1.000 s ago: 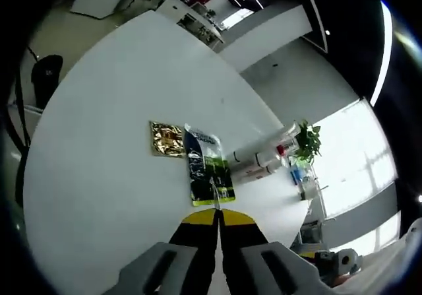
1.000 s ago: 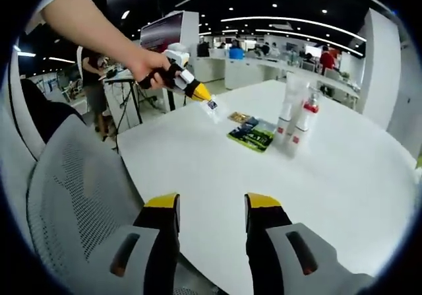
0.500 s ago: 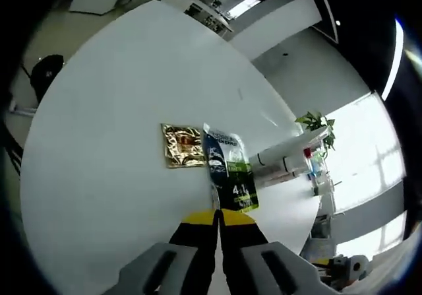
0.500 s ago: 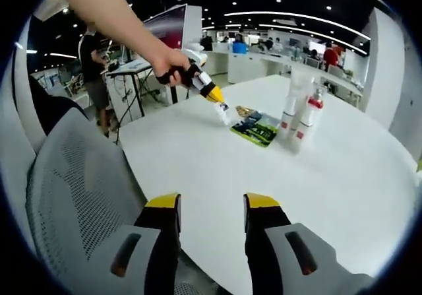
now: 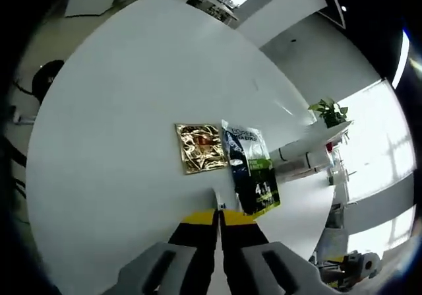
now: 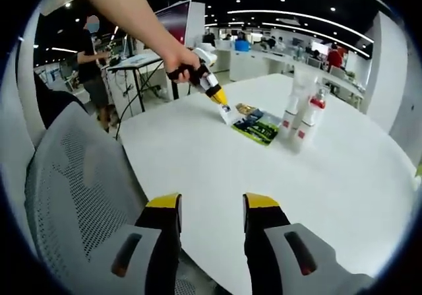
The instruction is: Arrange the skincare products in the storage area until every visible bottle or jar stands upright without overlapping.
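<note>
The left gripper [image 5: 217, 217], jaws together on a small white sachet [image 5: 217, 201], holds it above the white table [image 5: 112, 110] just beside the green sachet [image 5: 252, 171]; lower it flat beside the green sachet, clear of any overlap, and part the jaws only once it rests on the table. Counted around the green sachet: one gold sachet [image 5: 201, 147] touching its far side from the tubes, and at least three upright tubes [image 6: 300, 120] close beside it. The right gripper [image 6: 211, 204] hangs near the table edge, well apart from the green sachet, jaws apart with nothing between them.
</note>
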A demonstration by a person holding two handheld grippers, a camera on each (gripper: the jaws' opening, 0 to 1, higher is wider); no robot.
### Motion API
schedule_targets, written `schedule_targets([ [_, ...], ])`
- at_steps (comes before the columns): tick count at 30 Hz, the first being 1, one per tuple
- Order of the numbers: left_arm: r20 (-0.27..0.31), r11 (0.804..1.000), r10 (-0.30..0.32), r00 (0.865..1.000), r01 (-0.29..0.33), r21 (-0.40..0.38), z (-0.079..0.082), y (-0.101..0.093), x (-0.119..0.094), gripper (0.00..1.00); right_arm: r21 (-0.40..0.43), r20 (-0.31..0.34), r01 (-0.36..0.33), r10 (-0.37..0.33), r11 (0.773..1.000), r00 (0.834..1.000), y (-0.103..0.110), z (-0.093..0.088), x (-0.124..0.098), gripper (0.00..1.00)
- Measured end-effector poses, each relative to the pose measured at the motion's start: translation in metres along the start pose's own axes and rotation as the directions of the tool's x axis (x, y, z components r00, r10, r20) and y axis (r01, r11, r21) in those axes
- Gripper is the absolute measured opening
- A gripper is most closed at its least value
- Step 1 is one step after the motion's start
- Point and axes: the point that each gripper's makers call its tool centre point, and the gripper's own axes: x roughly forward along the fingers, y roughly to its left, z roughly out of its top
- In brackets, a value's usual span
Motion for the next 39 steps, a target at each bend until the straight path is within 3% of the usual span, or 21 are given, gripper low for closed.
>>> schedule_targets([
  [24,-0.001,0.985,0.142,0.990,-0.142,-0.095,-0.004,0.018,0.004,0.07,-0.013,0.009,0.012,-0.012,1.000,1.000,-0.002,0.001,-0.001,0.34],
  [33,0.024,0.982,0.152,0.988,-0.149,-0.116,0.000,0.021,-0.003,0.13,-0.013,0.009,0.011,-0.010,1.000,1.000,-0.002,0.002,-0.001,0.34],
  [39,0.076,0.984,0.117,0.990,-0.105,-0.146,-0.015,0.011,-0.016,0.13,-0.019,0.015,0.007,-0.006,1.000,1.000,-0.001,0.003,-0.001,0.35],
])
